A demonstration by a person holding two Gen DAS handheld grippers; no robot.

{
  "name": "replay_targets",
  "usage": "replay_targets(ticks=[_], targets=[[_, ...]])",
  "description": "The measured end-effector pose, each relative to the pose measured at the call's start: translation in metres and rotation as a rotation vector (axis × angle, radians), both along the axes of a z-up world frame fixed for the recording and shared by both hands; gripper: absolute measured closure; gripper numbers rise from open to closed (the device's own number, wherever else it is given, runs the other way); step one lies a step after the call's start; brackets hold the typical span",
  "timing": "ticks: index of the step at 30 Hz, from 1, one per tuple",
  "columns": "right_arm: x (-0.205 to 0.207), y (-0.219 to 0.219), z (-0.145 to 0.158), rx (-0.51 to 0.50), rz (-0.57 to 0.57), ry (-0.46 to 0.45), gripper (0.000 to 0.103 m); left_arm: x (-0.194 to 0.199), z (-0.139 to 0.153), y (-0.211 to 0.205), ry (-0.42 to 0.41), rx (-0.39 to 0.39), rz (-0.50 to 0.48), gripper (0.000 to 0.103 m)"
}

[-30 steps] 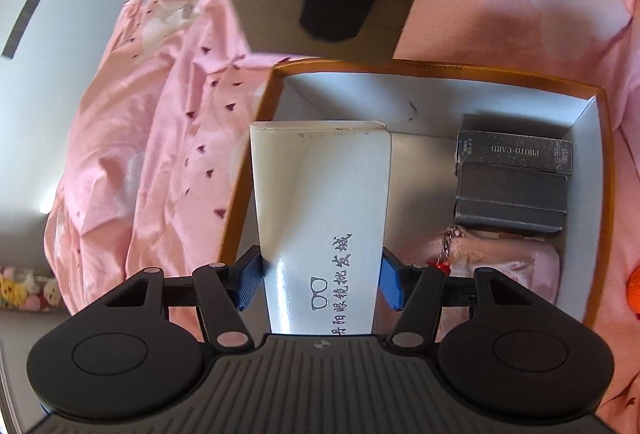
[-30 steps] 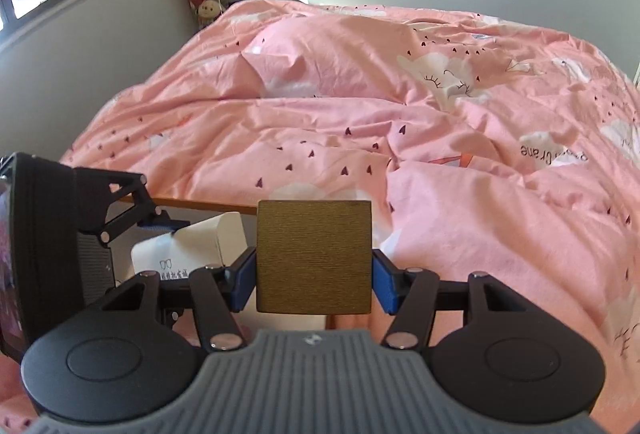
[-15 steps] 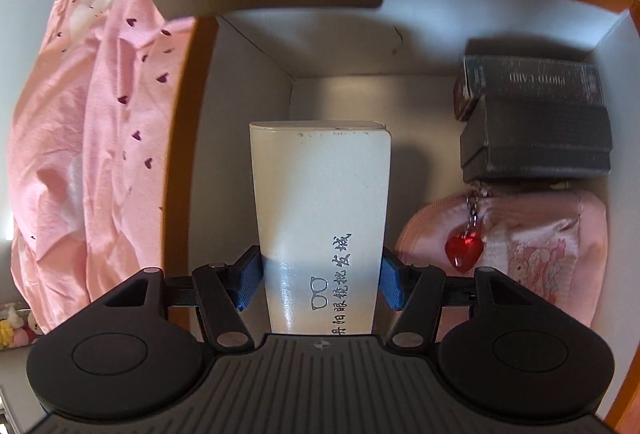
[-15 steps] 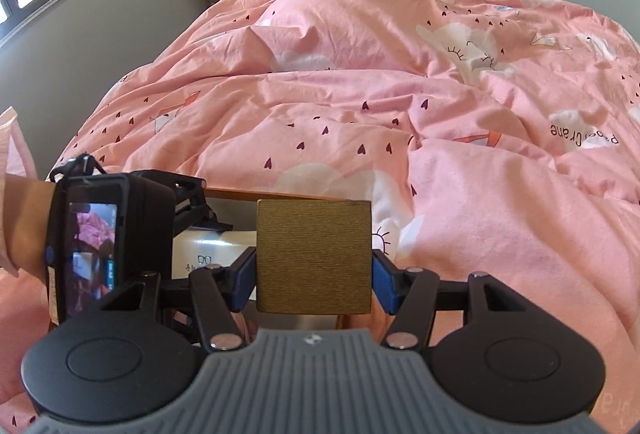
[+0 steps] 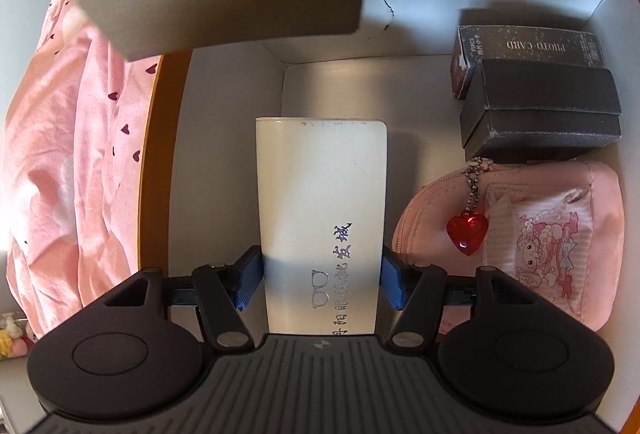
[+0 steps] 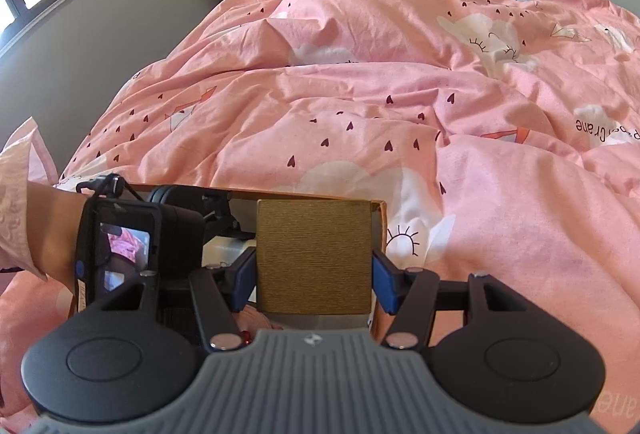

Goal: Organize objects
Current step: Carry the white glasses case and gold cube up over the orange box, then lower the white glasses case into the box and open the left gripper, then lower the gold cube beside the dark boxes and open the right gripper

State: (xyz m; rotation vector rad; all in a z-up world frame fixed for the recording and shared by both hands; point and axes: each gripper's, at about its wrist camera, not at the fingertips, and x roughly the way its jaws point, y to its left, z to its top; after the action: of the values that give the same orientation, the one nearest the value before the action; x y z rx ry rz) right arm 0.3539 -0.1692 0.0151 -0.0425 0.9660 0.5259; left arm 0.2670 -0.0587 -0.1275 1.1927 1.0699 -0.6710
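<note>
Case [image 5: 320, 218]: smooth, matt, cream
Brown box [image 6: 314, 258]: finely ribbed, dull sheen
Pouch [image 5: 552, 234]: pink cloth
Heart charm [image 5: 467, 234]: glossy, faceted red
Bedding [image 6: 360, 106]: creased printed cloth

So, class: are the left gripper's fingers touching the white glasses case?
Touching. The left wrist view shows both blue fingers pressed flat against the sides of the white glasses case, with no gap on either side.

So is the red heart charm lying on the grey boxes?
No, the heart charm hangs on the pink pouch, below the boxes.
</note>
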Motion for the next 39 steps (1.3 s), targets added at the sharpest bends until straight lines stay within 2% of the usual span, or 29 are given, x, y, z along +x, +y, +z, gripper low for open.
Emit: replay_targets(ticks=[9, 15, 18, 20, 24, 27, 28, 34, 39], targets=[[0.005, 0.005, -0.008, -0.027, -0.005, 0.023, 0.042, -0.016, 0.006, 0.013, -0.019, -0.037, -0.008, 0.03], [0.005, 0.006, -0.008, -0.034, -0.007, 0.027, 0.042, -0.021, 0.016, 0.02, 0.001, -0.063, -0.007, 0.029], [0.005, 0.006, -0.008, -0.037, -0.001, 0.029, 0.042, -0.026, 0.025, 0.025, -0.011, -0.081, -0.023, 0.017], [0.006, 0.007, -0.008, -0.038, 0.003, 0.03, 0.042, -0.025, 0.033, 0.029, -0.009, -0.102, -0.011, 0.014], [0.004, 0.01, -0.009, -0.054, 0.021, 0.024, 0.042, -0.028, 0.04, 0.033, -0.026, -0.102, -0.003, 0.015], [0.002, 0.016, -0.011, -0.09, 0.047, 0.011, 0.042, -0.017, 0.04, 0.025, 0.002, -0.129, 0.054, 0.026], [0.002, 0.018, -0.012, -0.1, 0.057, 0.009, 0.042, 0.002, 0.035, 0.027, -0.002, -0.137, 0.077, 0.029], [-0.001, 0.035, -0.027, -0.187, 0.147, 0.011, 0.042, 0.012, 0.03, 0.04, -0.005, -0.184, 0.134, 0.029], [0.002, 0.052, -0.038, -0.314, 0.249, 0.006, 0.042, 0.009, 0.029, 0.049, -0.001, -0.201, 0.166, 0.029]])
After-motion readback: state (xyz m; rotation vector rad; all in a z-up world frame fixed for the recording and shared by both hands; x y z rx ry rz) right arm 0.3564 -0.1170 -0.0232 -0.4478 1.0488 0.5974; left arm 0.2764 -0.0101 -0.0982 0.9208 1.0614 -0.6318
